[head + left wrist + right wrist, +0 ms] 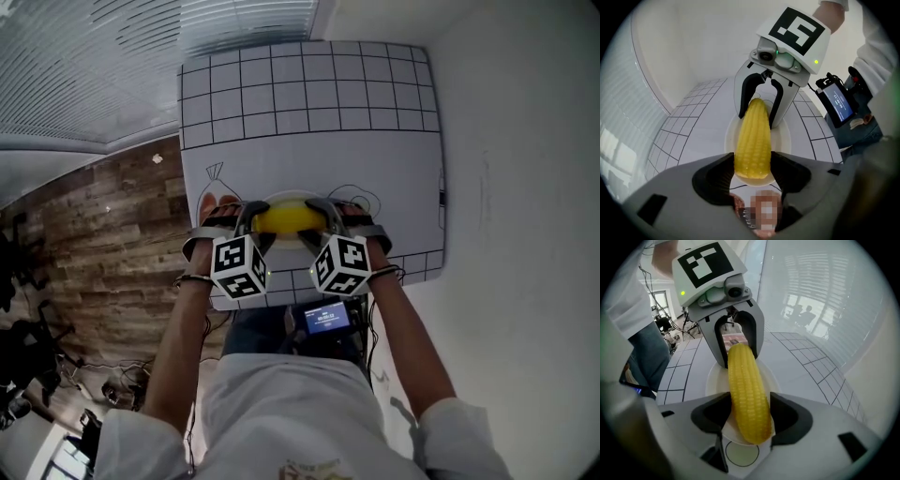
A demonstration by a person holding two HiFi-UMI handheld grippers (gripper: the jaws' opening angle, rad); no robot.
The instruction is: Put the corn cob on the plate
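Head view: a white counter is seen from steeply above, with a gridded mat laid on it. A white plate is set on the mat, directly in front of the person. The corn cob is held over the plate, with its long axis running left to right. One end is clamped in the left tool and the other in the right tool. Both sets of jaws are spread wide yet pressed on the cob's sides. Whether the cob touches the plate cannot be told. Neither tool is nearer, so a straight lowering and a release by both is judged to be what is left.
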